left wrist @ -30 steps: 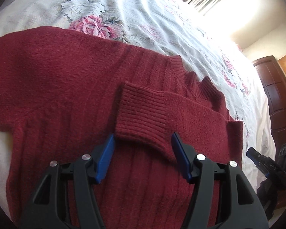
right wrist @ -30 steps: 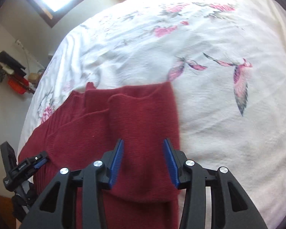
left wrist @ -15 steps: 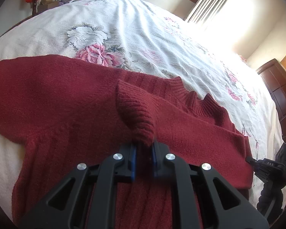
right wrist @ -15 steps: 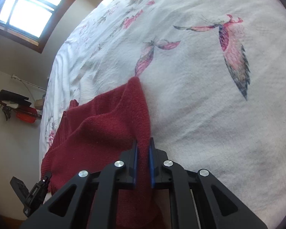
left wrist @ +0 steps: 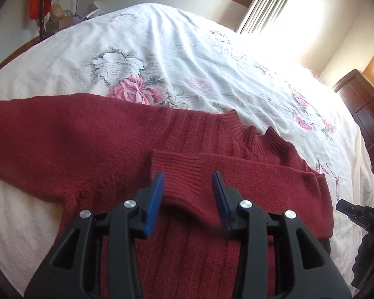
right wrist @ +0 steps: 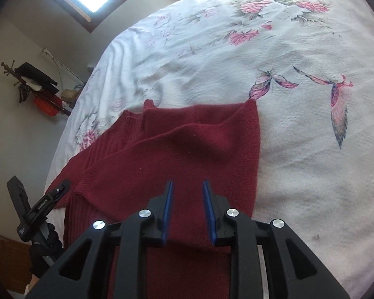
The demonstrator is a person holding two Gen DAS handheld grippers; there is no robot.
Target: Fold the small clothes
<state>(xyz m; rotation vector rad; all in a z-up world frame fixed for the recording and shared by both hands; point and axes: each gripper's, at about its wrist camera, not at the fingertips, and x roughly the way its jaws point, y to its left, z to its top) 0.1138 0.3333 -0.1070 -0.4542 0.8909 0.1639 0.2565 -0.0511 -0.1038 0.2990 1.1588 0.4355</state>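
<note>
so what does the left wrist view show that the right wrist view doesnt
Only the left wrist view shows the unfolded sleeve spread out to the left, the ribbed collar clearly, and the dark wooden furniture.

Only the right wrist view shows the butterfly print and the sweater's straight folded edge.

Both show the red sweater on the floral bedspread, the folded-in sleeve's cuff, and both open tongs: left, right.

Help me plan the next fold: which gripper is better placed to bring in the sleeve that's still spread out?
Left, likely. The unfolded sleeve lies on the left gripper's side; the right gripper, open, hovers over the folded sleeve.
</note>
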